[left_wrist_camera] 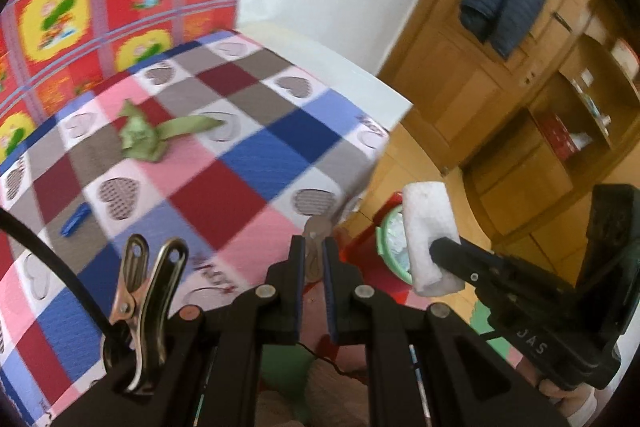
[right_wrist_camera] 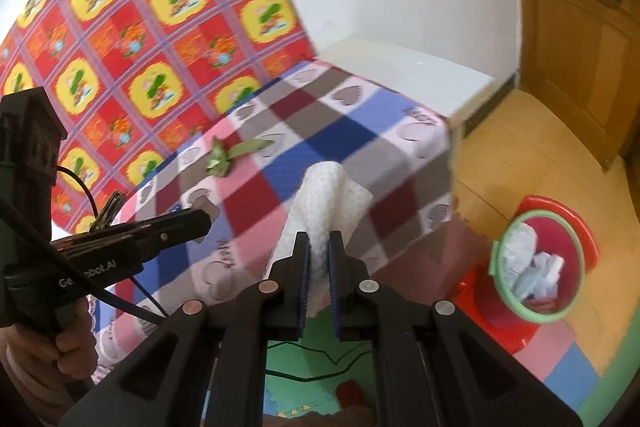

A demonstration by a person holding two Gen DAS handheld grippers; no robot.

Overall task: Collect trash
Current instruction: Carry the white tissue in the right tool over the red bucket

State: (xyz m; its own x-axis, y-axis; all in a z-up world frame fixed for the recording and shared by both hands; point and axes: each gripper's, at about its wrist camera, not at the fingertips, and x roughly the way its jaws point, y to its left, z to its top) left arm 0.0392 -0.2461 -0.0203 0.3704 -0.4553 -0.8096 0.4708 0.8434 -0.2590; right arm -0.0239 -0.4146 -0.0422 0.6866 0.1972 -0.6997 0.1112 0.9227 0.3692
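White foam wad (right_wrist_camera: 320, 203) sits pinched in the closed right gripper (right_wrist_camera: 319, 259), carried out past the bench (left_wrist_camera: 224, 163) edge, presumably bound for the green-rimmed trash basket (right_wrist_camera: 538, 263) on the floor at four o'clock, already stuffed with paper. Left gripper (left_wrist_camera: 314, 259) is clamped on a small greyish scrap (left_wrist_camera: 316, 231) too. Green ribbon (left_wrist_camera: 140, 139) and a blue bit (left_wrist_camera: 74, 221) wait on the checked cloth around ten o'clock.
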